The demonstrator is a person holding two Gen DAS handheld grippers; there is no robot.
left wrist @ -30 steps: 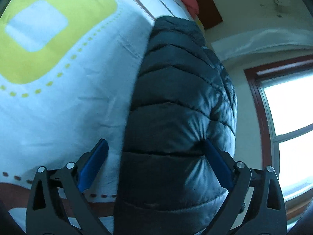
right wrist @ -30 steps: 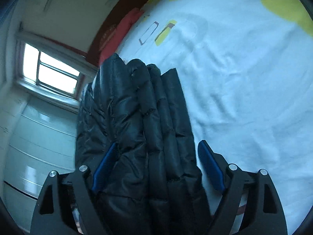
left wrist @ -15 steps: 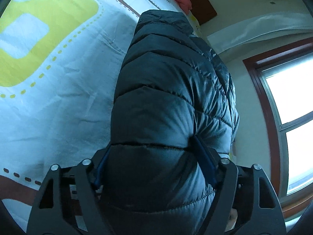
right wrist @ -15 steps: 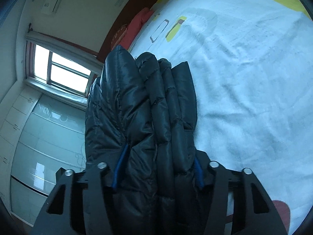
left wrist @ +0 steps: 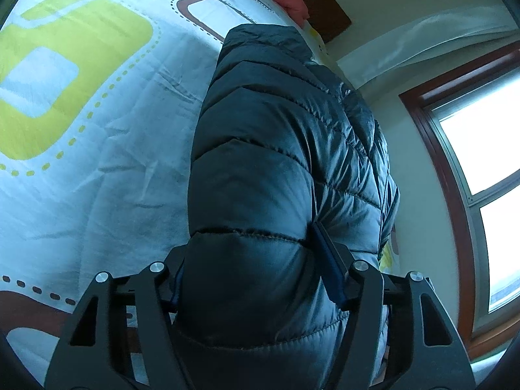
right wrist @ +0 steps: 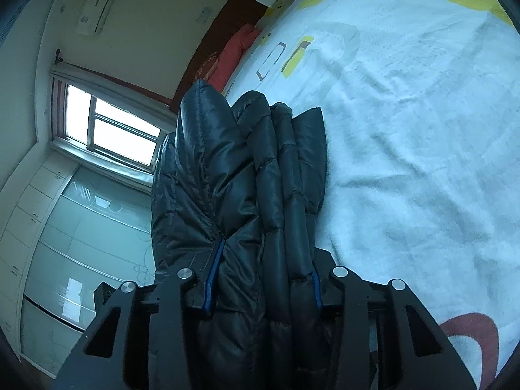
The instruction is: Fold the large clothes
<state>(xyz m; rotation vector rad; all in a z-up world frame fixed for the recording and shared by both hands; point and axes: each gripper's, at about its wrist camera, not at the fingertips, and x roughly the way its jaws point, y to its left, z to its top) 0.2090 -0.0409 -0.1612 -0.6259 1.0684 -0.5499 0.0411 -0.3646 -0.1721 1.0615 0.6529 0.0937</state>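
My left gripper (left wrist: 256, 256) and right gripper (right wrist: 263, 276) are both closing, pads pressed into the dark puffer jacket (left wrist: 276, 169) bunched between my jaws. It stretches ahead of them over the patterned bedsheet (right wrist: 406, 130); past it are a red pillow (right wrist: 232, 55) and window (right wrist: 110, 130).

It is a home bedroom: a bed (left wrist: 107, 149) under a patterned sheet, a wooden headboard (right wrist: 224, 29), a window (right wrist: 110, 133) and wardrobes (right wrist: 58, 234).

Bright window (right wrist: 110, 133) in pale wall, patterned bedsheet (right wrist: 422, 130), glass-fronted wardrobe (right wrist: 65, 243)
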